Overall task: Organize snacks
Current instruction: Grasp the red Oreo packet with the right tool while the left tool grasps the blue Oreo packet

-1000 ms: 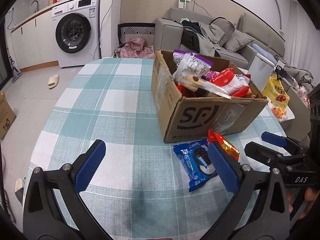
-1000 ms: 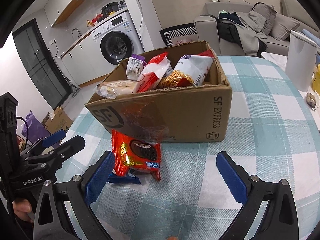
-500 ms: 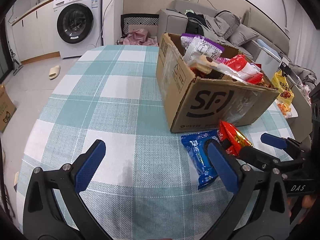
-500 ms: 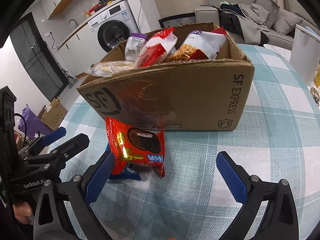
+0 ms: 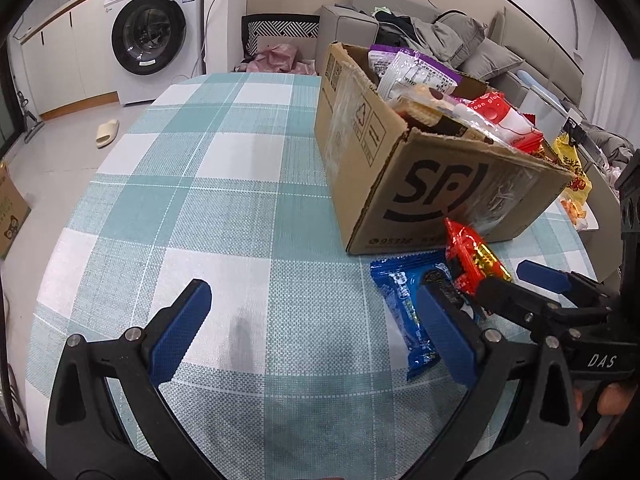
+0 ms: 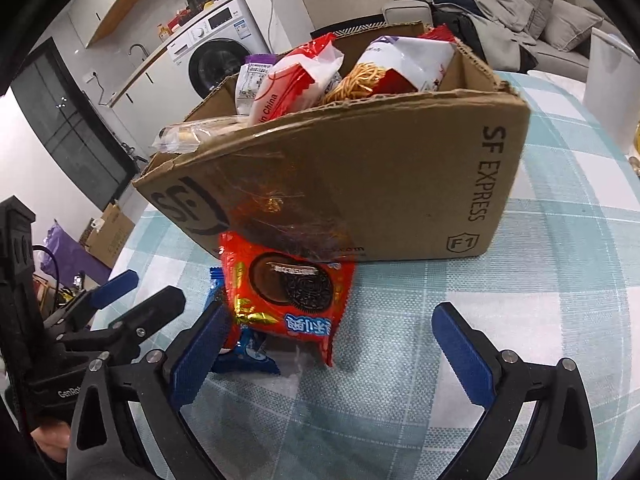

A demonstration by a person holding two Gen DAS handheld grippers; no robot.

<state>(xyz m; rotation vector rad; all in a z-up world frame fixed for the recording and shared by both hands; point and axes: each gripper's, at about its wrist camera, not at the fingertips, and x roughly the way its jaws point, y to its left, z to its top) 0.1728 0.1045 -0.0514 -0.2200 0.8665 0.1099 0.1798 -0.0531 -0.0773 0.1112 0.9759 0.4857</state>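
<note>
An open cardboard box (image 5: 440, 184) (image 6: 360, 184), full of snack bags, stands on the check tablecloth. A red cookie packet (image 6: 288, 288) (image 5: 472, 256) leans at the foot of the box, partly on top of a blue cookie packet (image 5: 408, 304) (image 6: 248, 354). My right gripper (image 6: 332, 352) (image 5: 518, 286) is open, low over the table, and the red packet's near edge lies between its fingers, close to the left one. My left gripper (image 5: 314, 332) (image 6: 140, 296) is open and holds nothing; its right finger stands just in front of the blue packet.
The table (image 5: 224, 208) spreads wide to the left of the box. A yellow snack bag (image 5: 572, 172) lies past the box's right corner and a white container (image 6: 612, 92) stands at the far right. A washing machine (image 5: 152, 36) and a sofa are beyond the table.
Both grippers have moved forward toward the box. The red packet now reaches in between the right gripper's fingers. Both stay open; the packets have not moved.
</note>
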